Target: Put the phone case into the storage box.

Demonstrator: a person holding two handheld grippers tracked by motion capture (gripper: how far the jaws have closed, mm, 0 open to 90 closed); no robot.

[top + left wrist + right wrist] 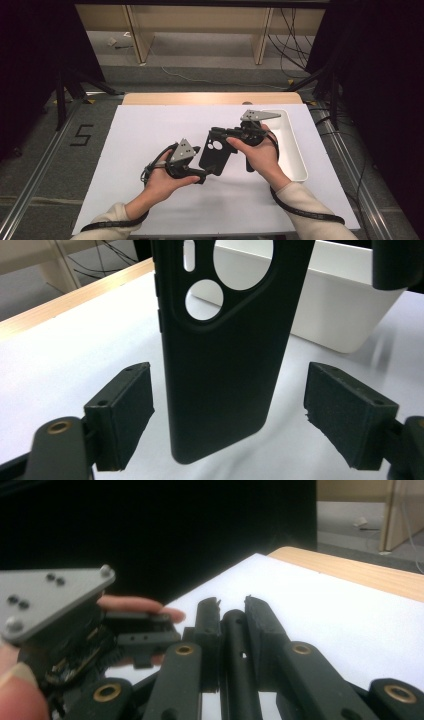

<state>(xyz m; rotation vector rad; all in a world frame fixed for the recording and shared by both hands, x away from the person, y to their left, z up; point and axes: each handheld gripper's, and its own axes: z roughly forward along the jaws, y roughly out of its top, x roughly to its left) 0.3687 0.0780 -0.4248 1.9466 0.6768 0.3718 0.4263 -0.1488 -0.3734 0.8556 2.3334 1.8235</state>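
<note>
Two grippers (202,172) (216,134), one phone case (216,152)

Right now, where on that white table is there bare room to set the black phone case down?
The white mat is bare left of the left gripper and along the near edge between the sleeves. It is crowded mid-right, where the right gripper holds the phone case beside the white tray.

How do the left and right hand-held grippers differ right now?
The right hand-held gripper is shut on the black phone case, gripping its edge; the left hand-held gripper stands open, its pads clear of the case's sides. The right one holds the case's upper end, the left flanks its lower end. Both are black and hand-held.
</note>
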